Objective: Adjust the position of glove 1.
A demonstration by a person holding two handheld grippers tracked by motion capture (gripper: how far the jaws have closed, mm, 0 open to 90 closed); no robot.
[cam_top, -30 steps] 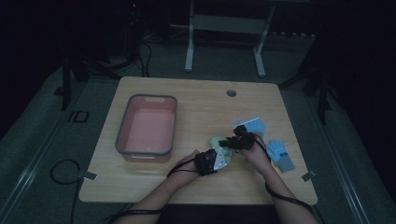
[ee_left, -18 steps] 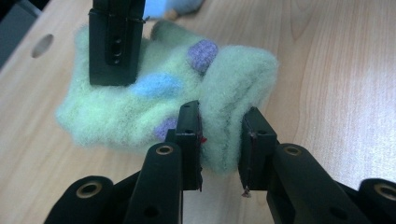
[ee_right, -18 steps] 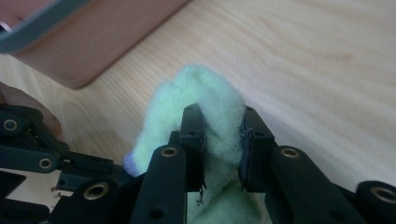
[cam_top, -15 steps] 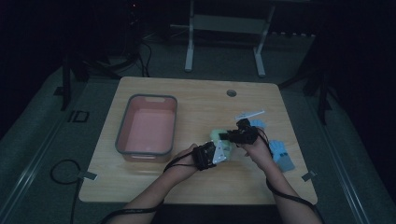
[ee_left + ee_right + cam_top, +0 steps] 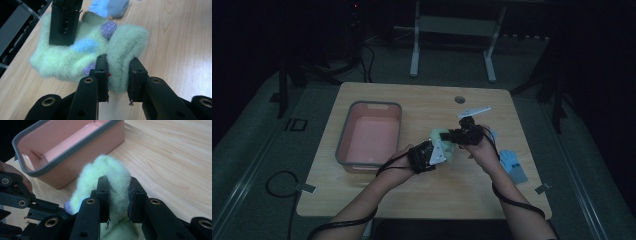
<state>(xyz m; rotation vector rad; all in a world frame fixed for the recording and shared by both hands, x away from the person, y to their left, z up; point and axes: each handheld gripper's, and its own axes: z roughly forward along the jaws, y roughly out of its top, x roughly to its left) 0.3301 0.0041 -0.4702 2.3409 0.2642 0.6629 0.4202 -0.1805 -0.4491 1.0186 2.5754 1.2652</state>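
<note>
step: green sock (image 5: pixel 82 53) clenched by both grippers' fingers (image 5: pixel 102 75) | bin (image 5: pixel 371 134) at 9 o'clock | risk: fuzzy fabric possibly slipped, pinch shallow

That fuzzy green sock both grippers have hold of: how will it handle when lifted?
Probably floppy: the sock bunches and folds where the left hand-held gripper pinches it. Likely light, being fluffy knit. Unlikely to slip, since the right hand-held gripper squeezes deep into the pile.
</note>
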